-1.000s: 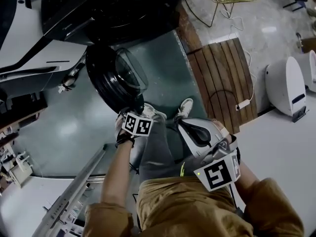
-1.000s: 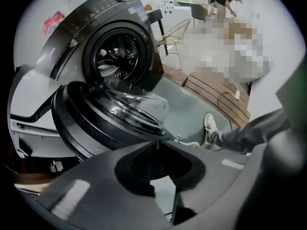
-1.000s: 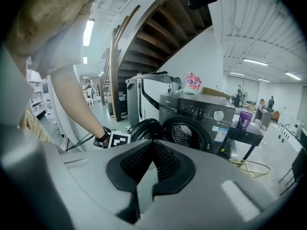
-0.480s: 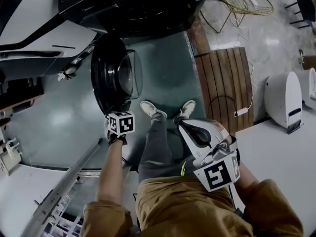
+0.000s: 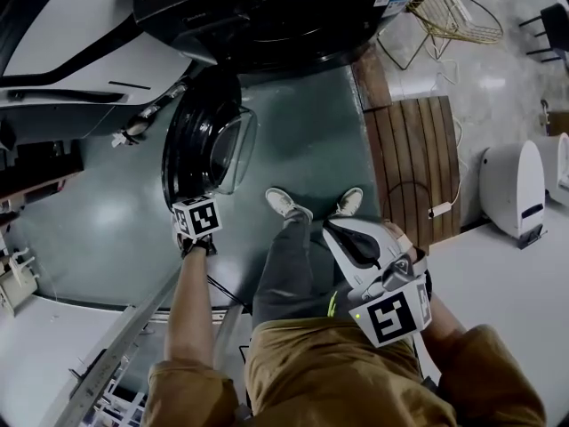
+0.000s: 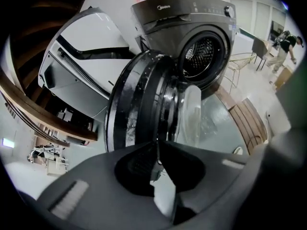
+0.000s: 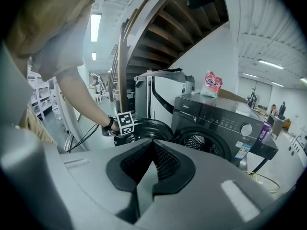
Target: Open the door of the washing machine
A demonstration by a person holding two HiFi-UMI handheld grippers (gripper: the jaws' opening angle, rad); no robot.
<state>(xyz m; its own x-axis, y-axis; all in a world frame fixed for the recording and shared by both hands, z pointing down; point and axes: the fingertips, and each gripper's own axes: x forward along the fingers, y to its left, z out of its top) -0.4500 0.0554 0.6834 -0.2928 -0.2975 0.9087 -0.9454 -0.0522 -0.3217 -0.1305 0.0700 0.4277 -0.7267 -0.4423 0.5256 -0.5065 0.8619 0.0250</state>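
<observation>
The door (image 6: 144, 104), round, black-rimmed, glass bulging, is pinched by the left gripper (image 6: 157, 146); right gripper (image 7: 153, 143) closed, empty.

- The washing machine (image 5: 267, 12) is a dark grey front-loader standing on the floor. Its round drum opening (image 6: 201, 56) is uncovered, with the perforated metal drum visible inside.
- Its door (image 5: 197, 145) is round and black-rimmed, with a bulging clear glass bowl (image 5: 233, 140). It stands swung wide open at the opening's left in the head view.
</observation>
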